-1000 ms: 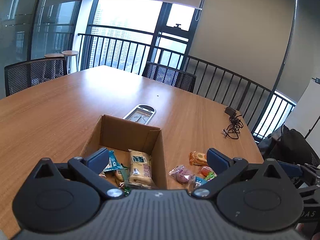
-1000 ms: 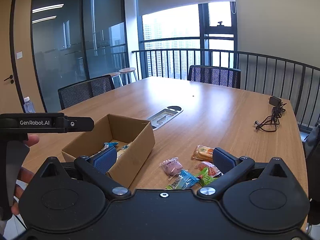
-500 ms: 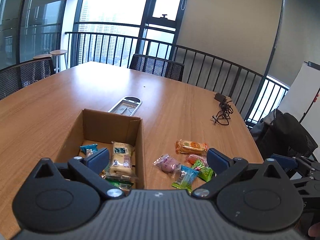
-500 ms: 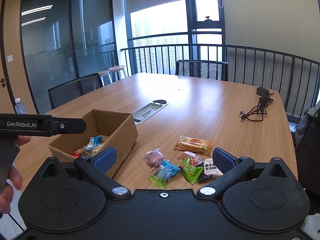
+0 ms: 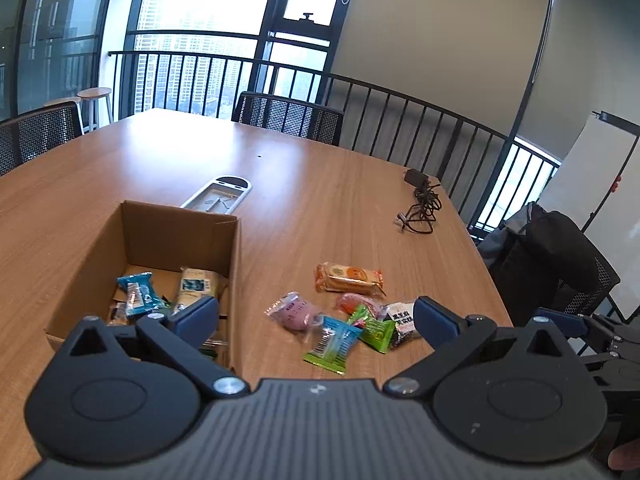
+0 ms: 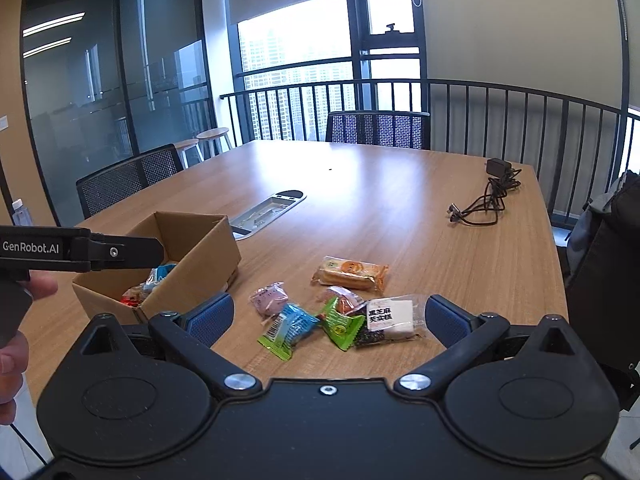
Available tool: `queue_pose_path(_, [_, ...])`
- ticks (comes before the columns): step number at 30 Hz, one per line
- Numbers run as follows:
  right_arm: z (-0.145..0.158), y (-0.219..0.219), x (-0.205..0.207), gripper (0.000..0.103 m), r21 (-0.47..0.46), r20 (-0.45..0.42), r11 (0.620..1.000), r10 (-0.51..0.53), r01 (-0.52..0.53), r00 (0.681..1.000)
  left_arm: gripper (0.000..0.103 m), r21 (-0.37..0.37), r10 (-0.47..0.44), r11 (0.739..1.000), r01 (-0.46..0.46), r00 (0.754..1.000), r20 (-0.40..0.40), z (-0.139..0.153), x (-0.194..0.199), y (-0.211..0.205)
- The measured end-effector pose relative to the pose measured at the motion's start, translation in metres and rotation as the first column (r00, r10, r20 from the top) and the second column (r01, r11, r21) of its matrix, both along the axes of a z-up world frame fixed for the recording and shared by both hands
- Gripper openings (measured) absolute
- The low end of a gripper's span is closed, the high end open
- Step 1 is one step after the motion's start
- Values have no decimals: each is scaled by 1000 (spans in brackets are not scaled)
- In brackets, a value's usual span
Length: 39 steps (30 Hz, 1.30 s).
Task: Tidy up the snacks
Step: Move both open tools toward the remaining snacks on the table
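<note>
Both tools were spread wide with nothing between the pads. The left tool (image 5: 316, 318) hung above the desk (image 5: 320, 200) edge; the cardboard box (image 5: 182, 232) sat ahead of its left finger, and that finger covered part of the box's contents. Visible inside: a blue packet (image 5: 138, 294) and a pale packet (image 5: 196, 286); the rest was too cluttered to read. The loose snacks lay ahead between the pads of the right tool (image 6: 328, 318): orange cracker pack (image 6: 351, 273) farthest out, pink packet (image 6: 269, 298), blue-green packet (image 6: 289, 330), green packet (image 6: 342, 326), a white-label pack (image 6: 390, 316) nearest the right finger, and a reddish packet (image 6: 342, 296) half buried under the green one, label unreadable. In the right wrist view the box was ahead-left, its interior mostly blocked by the near wall and by the left tool's arm crossing in front. A black cable (image 6: 486, 200) lay far ahead-right, well apart from the snacks. A hand (image 6: 14, 320) was cut off at the frame's left edge.
</note>
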State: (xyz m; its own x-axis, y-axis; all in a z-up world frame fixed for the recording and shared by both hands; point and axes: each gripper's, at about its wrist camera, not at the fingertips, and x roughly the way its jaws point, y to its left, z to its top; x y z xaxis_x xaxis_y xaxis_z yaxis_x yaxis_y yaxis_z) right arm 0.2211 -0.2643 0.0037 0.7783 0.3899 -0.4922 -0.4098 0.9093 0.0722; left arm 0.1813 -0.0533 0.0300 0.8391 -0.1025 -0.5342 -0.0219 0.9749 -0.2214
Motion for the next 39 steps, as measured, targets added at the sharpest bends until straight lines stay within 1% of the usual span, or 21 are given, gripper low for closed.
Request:
queue_pose_path(8, [-6,-18,6,103,13,-18,1000,-22,22,1000,103,16,-27,1000,27,1000,5,-4,7,-17])
queue_pose_path(11, [-10,-24,9,103,19,-33,999,-31,32,999,103,0,-33,999,33,999,4,-7,12,-20])
queue_pose_path(14, [-16,-30,14,103,31,-50,999,-43,45,998,103,-1,-31,1000,31,999,-8,-13,19,-23])
queue_pose_path(17, [-20,-36,22,102,40,-55,994,-95,97,994,103,-8,-35,999,34,999,-24,-20,26,-27])
queue_pose_path(18, [-21,-40,26,100,51,-63,993,-103,106,993,102,-5,-35,999,35,999,-33,-23,29,-29])
queue_pose_path(20, [-25,-46,33,98,68,-79,990,-115,120,990,99,-3,-46,999,46,997,-56,-29,37,-32])
queue_pose_path(22, [-30,-51,39,98,82,-96,988,-126,134,987,93,1,-54,999,54,995,-78,-35,44,-35])
queue_pose_path(23, [-32,-52,42,98,88,-103,987,-126,135,987,91,4,-56,998,57,994,-90,-38,48,-36])
queue_pose_path(25, [-39,-54,48,98,87,-116,989,-107,117,988,84,10,-56,998,57,992,-114,-46,56,-39])
queue_pose_path(29, [-51,-56,58,98,88,-131,994,-60,72,989,80,38,-52,998,59,986,-156,-65,68,-46])
queue_pose_path(31, [-56,-59,64,98,98,-138,995,-23,36,990,72,62,-47,996,59,982,-181,-73,73,-50])
queue_pose_path(34, [-66,-62,75,98,74,-155,997,5,6,988,67,74,-36,996,54,974,-224,-86,82,-53])
queue_pose_path(36, [-72,-66,80,98,79,-168,997,18,-5,986,65,82,-26,995,48,968,-251,-94,86,-56])
queue_pose_path(39, [-79,-72,85,98,76,-193,997,22,-8,981,63,96,-28,994,55,963,-268,-101,92,-60])
